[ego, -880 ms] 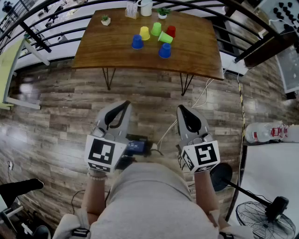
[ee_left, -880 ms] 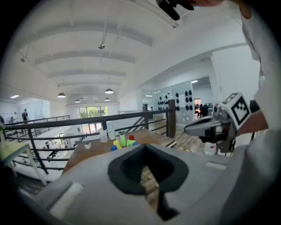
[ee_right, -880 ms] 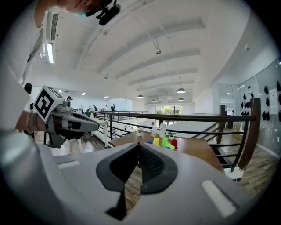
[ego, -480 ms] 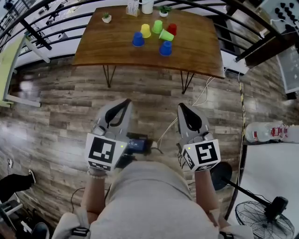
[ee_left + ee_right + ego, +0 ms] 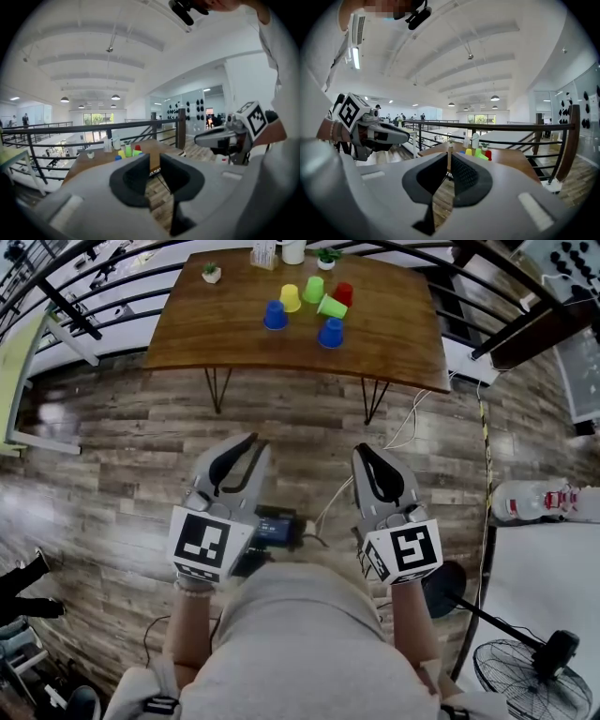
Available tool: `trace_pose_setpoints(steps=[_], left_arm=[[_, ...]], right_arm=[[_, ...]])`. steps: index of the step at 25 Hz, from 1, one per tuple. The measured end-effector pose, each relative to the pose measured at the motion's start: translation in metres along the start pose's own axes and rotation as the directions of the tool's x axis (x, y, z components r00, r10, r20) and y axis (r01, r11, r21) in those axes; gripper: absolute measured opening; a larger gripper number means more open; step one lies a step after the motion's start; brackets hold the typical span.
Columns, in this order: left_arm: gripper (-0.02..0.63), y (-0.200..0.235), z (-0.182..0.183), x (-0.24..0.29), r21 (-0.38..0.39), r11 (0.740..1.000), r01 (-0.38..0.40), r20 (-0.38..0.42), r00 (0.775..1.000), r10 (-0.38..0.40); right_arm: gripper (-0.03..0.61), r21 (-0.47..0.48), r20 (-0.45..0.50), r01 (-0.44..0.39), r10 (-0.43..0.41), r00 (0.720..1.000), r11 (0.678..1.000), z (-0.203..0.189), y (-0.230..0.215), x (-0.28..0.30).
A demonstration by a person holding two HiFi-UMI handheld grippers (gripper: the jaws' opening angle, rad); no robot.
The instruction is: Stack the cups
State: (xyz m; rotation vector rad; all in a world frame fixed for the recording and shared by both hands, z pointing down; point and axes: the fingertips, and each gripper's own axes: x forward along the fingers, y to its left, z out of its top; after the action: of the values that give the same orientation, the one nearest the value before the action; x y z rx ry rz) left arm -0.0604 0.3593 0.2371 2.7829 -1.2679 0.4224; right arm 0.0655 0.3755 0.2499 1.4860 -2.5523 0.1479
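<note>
Its jaws parted a crack since a moment ago and holding nothing, our left gripper rides at eight o'clock beside the right gripper, pinched shut and empty, while the loose coloured cups wait on the wooden table well off at twelve o'clock.

I face a wooden table; at its far edge sit a potted plant and a white jug, a black railing behind.
</note>
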Motion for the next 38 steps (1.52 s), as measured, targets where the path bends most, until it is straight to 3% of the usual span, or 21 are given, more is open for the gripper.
trace_pose_setpoints(steps=[1,3,6,10,25,29,34,38], left_arm=[[0.068,-0.001,0.001,0.0,0.002,1.0,0.001,0.003,1.0,-0.001],[0.094,-0.001,0.001,0.0,-0.003,1.0,0.0,0.004,1.0,0.0],[0.107,0.001,0.001,0.0,-0.011,1.0,-0.004,0.003,1.0,0.004],[0.112,0.006,0.0,-0.002,-0.031,1.0,-0.005,-0.004,1.0,0.005],[0.115,0.048,0.001,-0.009,0.048,0.999,-0.005,0.047,0.999,0.002],[0.119,0.057,0.005,-0.004,0.016,1.0,-0.018,0.038,0.999,0.017],[0.121,0.072,0.01,0.021,0.041,0.999,-0.027,0.063,0.998,0.024],[0.127,0.09,0.011,0.052,0.007,0.999,-0.038,0.048,0.998,0.038]], right_arm=[[0.017,0.012,0.007,0.001,-0.001,1.0,1.0,0.001,0.0,0.0],[0.109,0.036,0.016,-0.003,0.002,1.0,0.999,0.003,0.0,-0.001],[0.132,0.038,0.012,-0.007,0.007,1.0,0.999,0.003,0.001,0.001],[0.138,0.019,0.001,0.002,-0.002,1.0,1.0,0.001,0.003,0.004],[0.138,0.025,0.026,0.079,-0.079,0.997,0.997,0.003,0.009,0.024],[0.138,0.013,0.025,0.062,-0.062,0.998,0.998,0.005,0.007,0.033],[0.138,0.0,0.026,0.047,-0.047,0.999,0.999,0.007,-0.015,0.058],[0.138,0.003,0.029,0.033,-0.034,0.999,0.999,0.009,-0.044,0.092]])
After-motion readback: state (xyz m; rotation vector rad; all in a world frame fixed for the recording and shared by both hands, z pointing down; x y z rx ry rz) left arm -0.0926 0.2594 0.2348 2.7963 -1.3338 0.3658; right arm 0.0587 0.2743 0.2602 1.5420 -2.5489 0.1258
